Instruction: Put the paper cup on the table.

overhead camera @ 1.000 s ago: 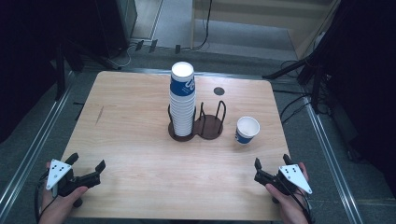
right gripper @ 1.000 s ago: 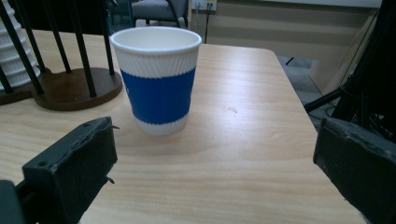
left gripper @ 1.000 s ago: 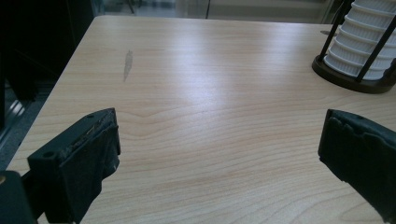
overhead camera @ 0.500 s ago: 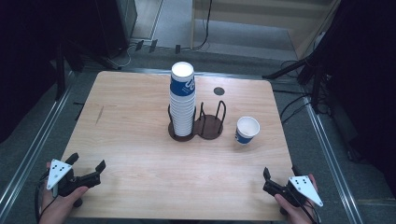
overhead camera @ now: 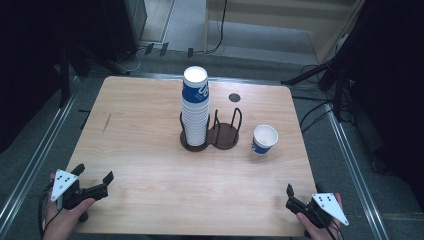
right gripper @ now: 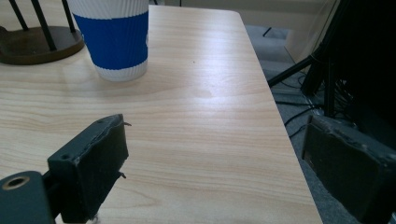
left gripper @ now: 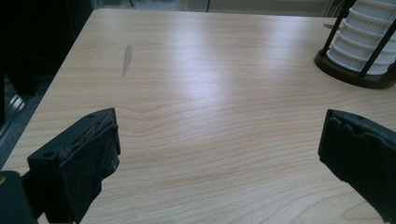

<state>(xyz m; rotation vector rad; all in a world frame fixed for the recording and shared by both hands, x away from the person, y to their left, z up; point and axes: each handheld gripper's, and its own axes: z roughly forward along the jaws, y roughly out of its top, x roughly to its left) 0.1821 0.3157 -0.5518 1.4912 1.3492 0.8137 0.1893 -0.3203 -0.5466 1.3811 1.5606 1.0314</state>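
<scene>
Jaws apart, cup (right gripper: 116,39) well ahead

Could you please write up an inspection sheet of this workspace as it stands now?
Surface: wooden table, one dark scuff near its left side.
Job's things: cup stack in the left ring of the two-ring holder; single cup upright beside the holder, apart from it.
Clutter: nothing seen.
Grippers: left gripper open, nothing between the jaws; right gripper open, jaws just been closing, nothing between them.
Cables: several on the floor behind the table.
Surroundings: dark stands at right.
</scene>
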